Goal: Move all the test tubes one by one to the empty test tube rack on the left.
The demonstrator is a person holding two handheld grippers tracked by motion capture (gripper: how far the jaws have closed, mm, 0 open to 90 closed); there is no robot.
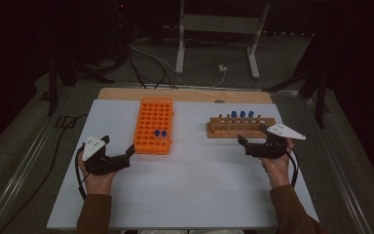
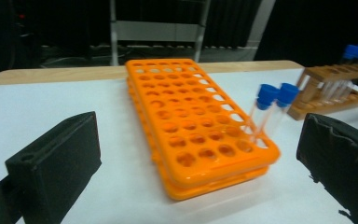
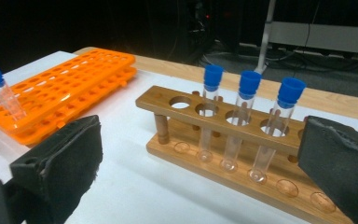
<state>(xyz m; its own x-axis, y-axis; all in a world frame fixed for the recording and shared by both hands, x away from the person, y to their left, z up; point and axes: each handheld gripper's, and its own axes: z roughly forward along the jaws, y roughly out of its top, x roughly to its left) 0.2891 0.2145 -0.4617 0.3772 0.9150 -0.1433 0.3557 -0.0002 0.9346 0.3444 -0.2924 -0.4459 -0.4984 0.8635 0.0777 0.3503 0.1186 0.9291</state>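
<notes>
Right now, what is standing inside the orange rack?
Two clear tubes with blue caps stand side by side in the orange rack, near its front right corner. Every other hole looks empty. The tubes' bottoms are hidden under the rack's top plate.

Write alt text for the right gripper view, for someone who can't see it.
A wooden rack on a white table holds three clear blue-capped tubes upright, framed by the open right tool with nothing between its black jaws. At the left, an orange rack holds more blue-capped tubes at its near end.
</notes>
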